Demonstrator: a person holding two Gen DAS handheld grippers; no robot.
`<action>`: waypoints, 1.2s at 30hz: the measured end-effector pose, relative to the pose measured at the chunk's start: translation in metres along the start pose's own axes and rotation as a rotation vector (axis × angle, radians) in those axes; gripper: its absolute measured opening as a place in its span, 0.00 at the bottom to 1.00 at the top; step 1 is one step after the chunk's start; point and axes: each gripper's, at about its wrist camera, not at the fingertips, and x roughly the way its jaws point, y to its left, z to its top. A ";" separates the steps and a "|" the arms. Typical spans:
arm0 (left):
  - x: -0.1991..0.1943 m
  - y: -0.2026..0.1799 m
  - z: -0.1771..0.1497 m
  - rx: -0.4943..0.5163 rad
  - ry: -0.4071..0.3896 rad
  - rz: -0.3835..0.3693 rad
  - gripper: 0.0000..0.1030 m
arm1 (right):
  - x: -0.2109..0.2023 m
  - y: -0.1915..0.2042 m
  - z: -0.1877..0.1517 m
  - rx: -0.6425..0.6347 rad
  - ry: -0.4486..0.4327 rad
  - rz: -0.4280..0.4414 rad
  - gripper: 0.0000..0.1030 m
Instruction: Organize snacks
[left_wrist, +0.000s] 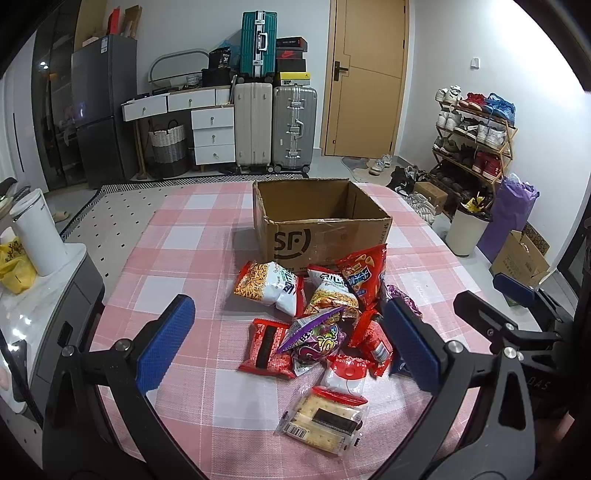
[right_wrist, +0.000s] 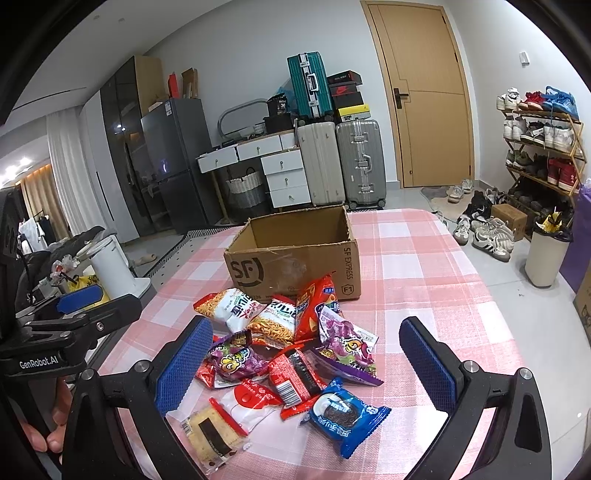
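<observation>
A heap of snack packets lies on the pink checked tablecloth in front of an open, empty cardboard box. The heap holds two noodle-snack bags, a red chip bag, purple candy packs, red wafer packs, a clear cracker pack and a blue cookie pack. My left gripper hangs open above the heap. My right gripper is open too, over the near packets. Both hold nothing.
A white bin and a yellow bag stand on a side unit left of the table. Another bin, a shoe rack and loose shoes are on the right floor. Suitcases, drawers, a fridge and a door line the back wall.
</observation>
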 end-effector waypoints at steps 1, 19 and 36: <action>0.000 0.000 0.000 -0.001 0.000 -0.002 0.99 | 0.000 0.000 0.000 0.001 0.000 0.000 1.00; 0.006 0.000 -0.009 -0.002 0.031 -0.021 0.99 | 0.001 0.000 0.002 0.012 0.001 -0.005 1.00; 0.026 0.001 -0.035 0.036 0.105 -0.104 0.99 | 0.001 -0.005 -0.001 0.025 -0.004 -0.012 1.00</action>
